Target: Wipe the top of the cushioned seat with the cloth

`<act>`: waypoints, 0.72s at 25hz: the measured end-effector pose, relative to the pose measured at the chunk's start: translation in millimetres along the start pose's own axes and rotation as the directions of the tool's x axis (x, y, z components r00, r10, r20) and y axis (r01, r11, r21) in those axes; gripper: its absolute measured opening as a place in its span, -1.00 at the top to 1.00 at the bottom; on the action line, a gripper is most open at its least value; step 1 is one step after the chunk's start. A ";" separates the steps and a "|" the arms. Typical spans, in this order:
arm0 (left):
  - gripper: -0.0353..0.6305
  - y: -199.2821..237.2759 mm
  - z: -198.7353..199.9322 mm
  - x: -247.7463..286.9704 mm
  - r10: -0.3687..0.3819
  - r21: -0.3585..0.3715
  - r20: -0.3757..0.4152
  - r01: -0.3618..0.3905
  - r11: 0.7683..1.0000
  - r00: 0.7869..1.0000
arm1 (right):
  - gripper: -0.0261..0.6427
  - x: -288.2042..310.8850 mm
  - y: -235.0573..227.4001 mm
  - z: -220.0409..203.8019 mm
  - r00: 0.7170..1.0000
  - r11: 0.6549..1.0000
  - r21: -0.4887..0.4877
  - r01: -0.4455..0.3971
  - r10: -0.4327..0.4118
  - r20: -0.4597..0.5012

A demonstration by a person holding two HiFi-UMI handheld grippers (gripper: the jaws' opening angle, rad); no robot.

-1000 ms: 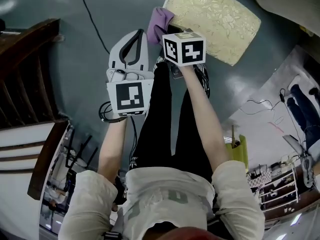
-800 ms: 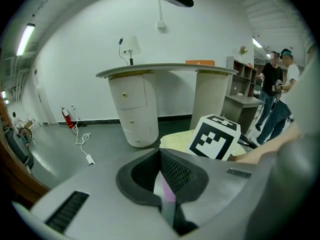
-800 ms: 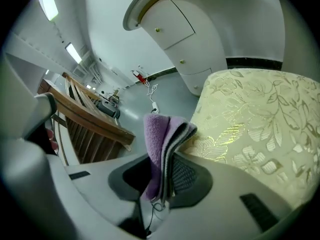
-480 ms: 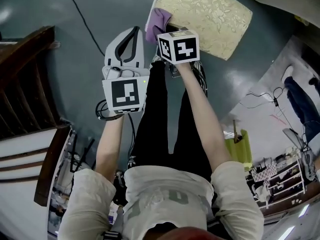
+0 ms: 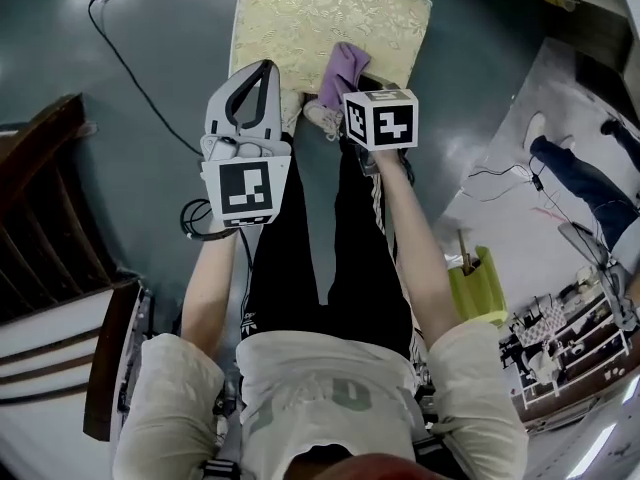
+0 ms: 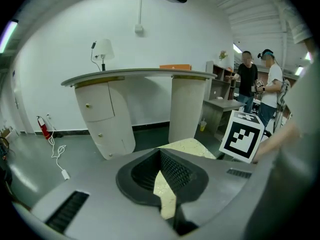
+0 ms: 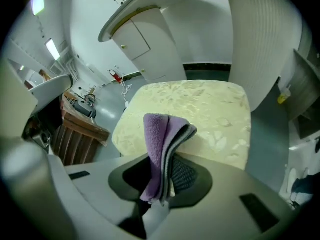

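The cushioned seat [image 5: 320, 18] now lies straight ahead rather than off to the right, so wiping can likely begin. The folded purple cloth [image 5: 342, 71], pinched in the right claw [image 7: 159, 181], overlaps its near edge. The left claw [image 5: 263, 68] is closed and empty.

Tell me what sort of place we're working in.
Probably an indoor lab or workshop space: a bare grey floor with a trailing cable, a curved white counter behind the cushioned seat, and cluttered shelves.

A black cable [image 5: 133, 63] is seen trailing over the grey floor [image 5: 470, 88]; dark wooden furniture [image 5: 40, 228] is spotted left, a curved white counter [image 6: 140, 76] ahead, a lamp [image 6: 103, 49] above.
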State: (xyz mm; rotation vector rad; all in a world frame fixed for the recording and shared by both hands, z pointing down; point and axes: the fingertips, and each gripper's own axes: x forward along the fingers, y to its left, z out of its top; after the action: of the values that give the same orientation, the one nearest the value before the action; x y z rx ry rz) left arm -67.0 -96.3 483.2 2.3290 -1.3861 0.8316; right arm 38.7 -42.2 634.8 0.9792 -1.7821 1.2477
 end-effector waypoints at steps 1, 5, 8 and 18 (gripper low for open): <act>0.88 -6.9 1.3 2.4 -0.008 0.000 0.000 0.008 1.000 1.000 | 0.65 -6.8 -12.8 -5.0 1.000 1.000 0.010 0.018 -0.018 -0.002; 0.88 -28.4 7.4 12.7 -0.029 0.006 -0.001 0.029 1.000 1.000 | 0.65 -30.7 -56.8 -23.2 0.997 0.996 0.038 0.079 -0.078 -0.013; 0.88 -37.5 15.0 19.4 -0.033 0.016 0.002 0.033 0.999 0.999 | 0.65 -42.4 -80.3 -31.6 0.995 0.994 0.059 0.097 -0.097 -0.014; 0.88 -48.4 23.2 24.9 -0.044 0.041 -0.008 0.044 0.998 0.999 | 0.65 -61.1 -121.0 -49.5 0.989 0.990 0.008 0.141 -0.141 -0.055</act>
State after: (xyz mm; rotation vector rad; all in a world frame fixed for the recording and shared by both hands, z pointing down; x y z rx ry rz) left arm -8.1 -102.3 481.9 2.3765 -1.3220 0.8624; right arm 179.9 -13.0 641.0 1.0497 -1.6362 1.1866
